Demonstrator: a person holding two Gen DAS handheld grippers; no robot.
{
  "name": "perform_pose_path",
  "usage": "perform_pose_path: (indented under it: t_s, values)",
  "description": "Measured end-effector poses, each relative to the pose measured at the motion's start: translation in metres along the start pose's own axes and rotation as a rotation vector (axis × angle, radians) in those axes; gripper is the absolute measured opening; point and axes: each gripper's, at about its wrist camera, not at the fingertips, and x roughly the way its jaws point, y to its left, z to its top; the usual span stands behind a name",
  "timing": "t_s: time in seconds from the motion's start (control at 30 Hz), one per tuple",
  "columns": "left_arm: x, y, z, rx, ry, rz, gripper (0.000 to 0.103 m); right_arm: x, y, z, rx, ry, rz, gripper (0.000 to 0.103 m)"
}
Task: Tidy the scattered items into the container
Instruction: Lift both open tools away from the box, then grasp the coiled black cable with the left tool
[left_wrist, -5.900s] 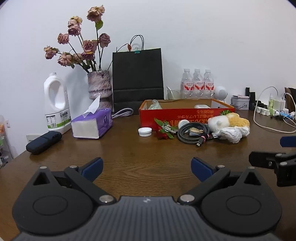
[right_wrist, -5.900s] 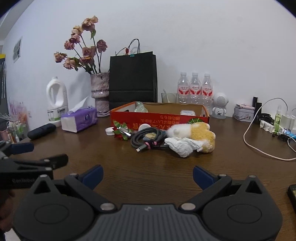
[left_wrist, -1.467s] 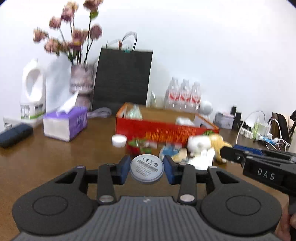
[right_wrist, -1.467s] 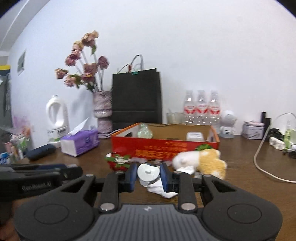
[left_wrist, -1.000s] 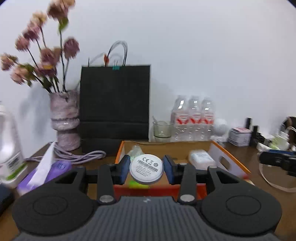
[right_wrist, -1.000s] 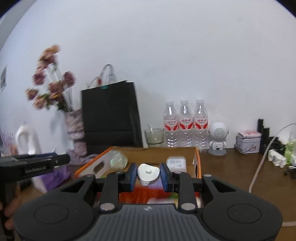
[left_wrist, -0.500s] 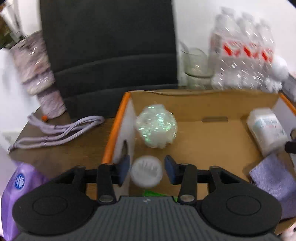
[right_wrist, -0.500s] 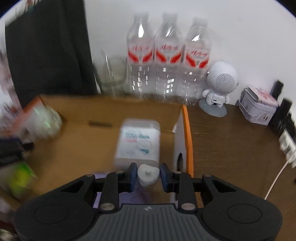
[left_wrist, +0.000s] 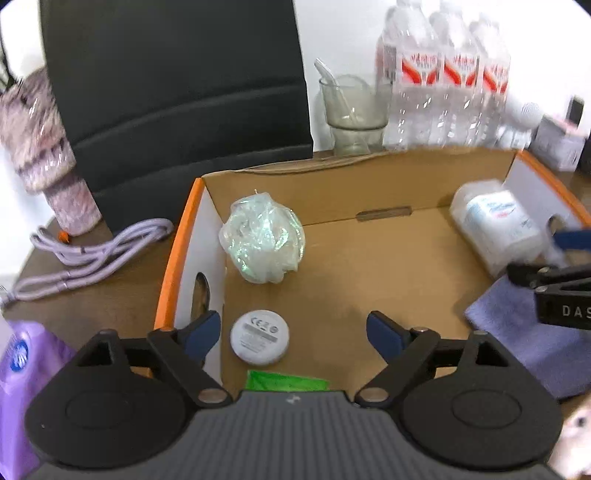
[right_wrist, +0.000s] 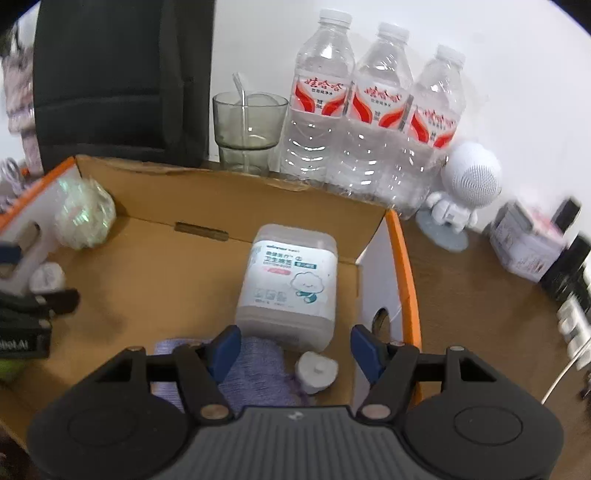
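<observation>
Bright, even indoor light washing both fisheye views, white wall (right_wrist: 480, 29) blowing out, glare glinting on the water bottles (right_wrist: 373, 122), edges bending and smearing, dark corners vignetting, soft shadows lying inside the cardboard box (left_wrist: 369, 258).

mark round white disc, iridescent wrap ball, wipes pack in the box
round white disc (left_wrist: 259, 337): left wrist view, centre of its labelled face.
iridescent wrap ball (left_wrist: 263, 240): left wrist view, middle of the crumpled film.
wipes pack (right_wrist: 290, 284): right wrist view, on its printed label.
</observation>
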Motion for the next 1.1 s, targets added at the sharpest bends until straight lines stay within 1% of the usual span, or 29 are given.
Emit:
perform_pose_path:
  t_s: [0.03, 0.07, 0.1, 0.17, 0.2, 0.23, 0.27, 0.3, 0.33, 0.4, 0.47, 0.5, 0.53, 0.57, 0.63, 0.7, 0.77, 0.8, 0.83, 0.87, 0.9, 0.93, 0.97, 1.03, 1.1]
  values:
    - [-0.01, 0.005, 0.001, -0.039, -0.029, -0.014, 0.1, -0.005, -0.005, 0.001, 0.038, 0.002, 0.032, 0.065]
    - [-0.02, 0.011, 0.002, -0.074, -0.057, -0.026, 0.103, -0.011, -0.011, 0.002, 0.082, 0.005, 0.07, 0.065]
    - [-0.029, 0.015, 0.003, -0.103, -0.07, -0.039, 0.103, -0.018, -0.016, 0.003, 0.118, 0.007, 0.099, 0.065]
    - [-0.042, 0.021, 0.006, -0.129, -0.031, -0.03, 0.103, -0.03, -0.022, 0.007, 0.163, 0.025, 0.137, 0.067]
    - [-0.048, 0.023, 0.007, -0.137, -0.013, -0.02, 0.103, -0.037, -0.022, 0.008, 0.167, 0.038, 0.146, 0.07]
    - [-0.054, 0.025, 0.007, -0.149, -0.01, -0.011, 0.103, -0.044, -0.021, 0.008, 0.162, 0.041, 0.151, 0.076]
    - [-0.062, 0.028, 0.005, -0.162, -0.023, -0.004, 0.103, -0.054, -0.019, 0.006, 0.148, 0.037, 0.152, 0.08]
    - [-0.073, 0.031, 0.001, -0.173, -0.058, -0.003, 0.103, -0.063, -0.016, 0.004, 0.133, 0.028, 0.15, 0.086]
    - [-0.088, 0.033, -0.009, -0.179, -0.124, -0.011, 0.103, -0.075, -0.013, 0.0, 0.121, 0.01, 0.148, 0.087]
    - [-0.117, 0.034, -0.037, -0.182, -0.293, -0.019, 0.103, -0.105, -0.01, -0.014, 0.102, -0.076, 0.16, 0.088]
    - [-0.143, 0.031, -0.071, -0.181, -0.449, 0.001, 0.103, -0.136, -0.007, -0.036, 0.081, -0.232, 0.185, 0.091]
    - [-0.152, 0.03, -0.084, -0.173, -0.498, 0.008, 0.103, -0.151, -0.005, -0.051, 0.075, -0.317, 0.188, 0.092]
    - [-0.161, 0.028, -0.097, -0.165, -0.533, 0.009, 0.103, -0.161, -0.004, -0.063, 0.075, -0.381, 0.19, 0.092]
    - [-0.168, 0.026, -0.109, -0.161, -0.556, 0.007, 0.103, -0.17, -0.003, -0.077, 0.08, -0.433, 0.195, 0.092]
    - [-0.182, 0.024, -0.13, -0.171, -0.583, 0.007, 0.103, -0.182, -0.002, -0.096, 0.111, -0.491, 0.204, 0.093]
    - [-0.198, 0.022, -0.151, -0.193, -0.594, 0.021, 0.103, -0.197, -0.003, -0.115, 0.148, -0.522, 0.22, 0.093]
    - [-0.214, 0.017, -0.173, -0.19, -0.579, 0.02, 0.103, -0.217, -0.006, -0.135, 0.189, -0.544, 0.243, 0.093]
    - [-0.22, 0.013, -0.185, -0.175, -0.556, 0.007, 0.103, -0.226, -0.008, -0.147, 0.211, -0.551, 0.249, 0.093]
    - [-0.223, 0.008, -0.198, -0.168, -0.531, -0.014, 0.103, -0.235, -0.012, -0.16, 0.236, -0.564, 0.252, 0.095]
    - [-0.226, 0.001, -0.211, -0.16, -0.51, -0.05, 0.103, -0.244, -0.014, -0.175, 0.255, -0.566, 0.258, 0.097]
    - [-0.228, -0.008, -0.225, -0.142, -0.487, -0.1, 0.103, -0.251, -0.015, -0.189, 0.267, -0.56, 0.259, 0.1]
    - [-0.228, -0.019, -0.237, -0.103, -0.461, -0.156, 0.103, -0.256, -0.016, -0.204, 0.279, -0.554, 0.254, 0.1]
    - [-0.226, -0.031, -0.246, -0.054, -0.44, -0.192, 0.103, -0.258, -0.018, -0.218, 0.287, -0.543, 0.242, 0.1]
    - [-0.219, -0.054, -0.259, 0.022, -0.41, -0.205, 0.103, -0.255, -0.02, -0.241, 0.287, -0.495, 0.209, 0.1]
    - [-0.209, -0.071, -0.261, 0.051, -0.359, -0.216, 0.102, -0.248, -0.022, -0.258, 0.26, -0.429, 0.171, 0.098]
